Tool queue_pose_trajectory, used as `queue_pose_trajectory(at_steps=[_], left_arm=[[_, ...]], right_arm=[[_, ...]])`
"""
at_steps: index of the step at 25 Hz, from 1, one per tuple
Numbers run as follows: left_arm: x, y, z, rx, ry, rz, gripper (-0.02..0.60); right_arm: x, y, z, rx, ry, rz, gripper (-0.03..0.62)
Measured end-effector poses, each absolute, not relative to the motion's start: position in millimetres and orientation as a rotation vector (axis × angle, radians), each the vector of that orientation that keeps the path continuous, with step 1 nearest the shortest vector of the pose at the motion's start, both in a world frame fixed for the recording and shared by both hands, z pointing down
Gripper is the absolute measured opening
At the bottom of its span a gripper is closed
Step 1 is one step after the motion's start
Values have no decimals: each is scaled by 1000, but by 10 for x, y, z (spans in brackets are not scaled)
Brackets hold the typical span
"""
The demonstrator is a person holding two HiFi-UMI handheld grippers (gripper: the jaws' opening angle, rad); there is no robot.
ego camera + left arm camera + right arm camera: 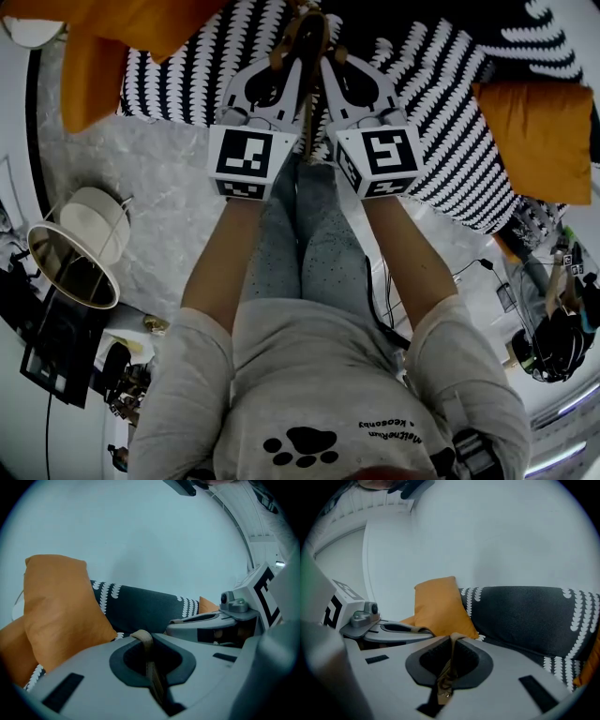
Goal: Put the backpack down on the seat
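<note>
In the head view my two grippers are held side by side over the black-and-white patterned sofa seat [441,94]. The left gripper [289,58] and the right gripper [333,61] each pinch part of a tan backpack [307,33], whose body is mostly hidden behind them. In the left gripper view the left gripper [147,645] is shut on a tan strap [143,638]. From its own view the right gripper [451,643] is shut on a tan strap with a buckle [446,670]. The sofa back [525,616] lies ahead.
Orange cushions sit on the sofa at left [94,56] and right [539,127]. A round white lamp shade [89,225] stands on the floor at left. Cables [469,272] and dark gear [553,328] lie at right. The person's legs [309,244] stand below the grippers.
</note>
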State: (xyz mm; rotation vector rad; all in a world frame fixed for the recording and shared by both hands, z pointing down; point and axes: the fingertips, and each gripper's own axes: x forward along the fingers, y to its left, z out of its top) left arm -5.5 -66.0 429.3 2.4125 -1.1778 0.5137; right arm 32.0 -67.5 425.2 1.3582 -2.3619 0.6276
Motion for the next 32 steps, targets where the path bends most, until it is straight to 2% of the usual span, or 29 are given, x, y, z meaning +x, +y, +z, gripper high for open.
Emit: queue_pose_trajectory(at_steps=[9,16,32], left_arm=[[-149,-677,4596,2356,-1210,547,18],[-265,-805,4418,2326,-1260,554,19],[-465,-697,4758,2228,-1286,610,23]], right_arm=[[252,-660,4536,1309,-2348,634,40],[158,-783,4303,1267,-2365,632,40],[120,-673,4625,1210,-2319,716,40]])
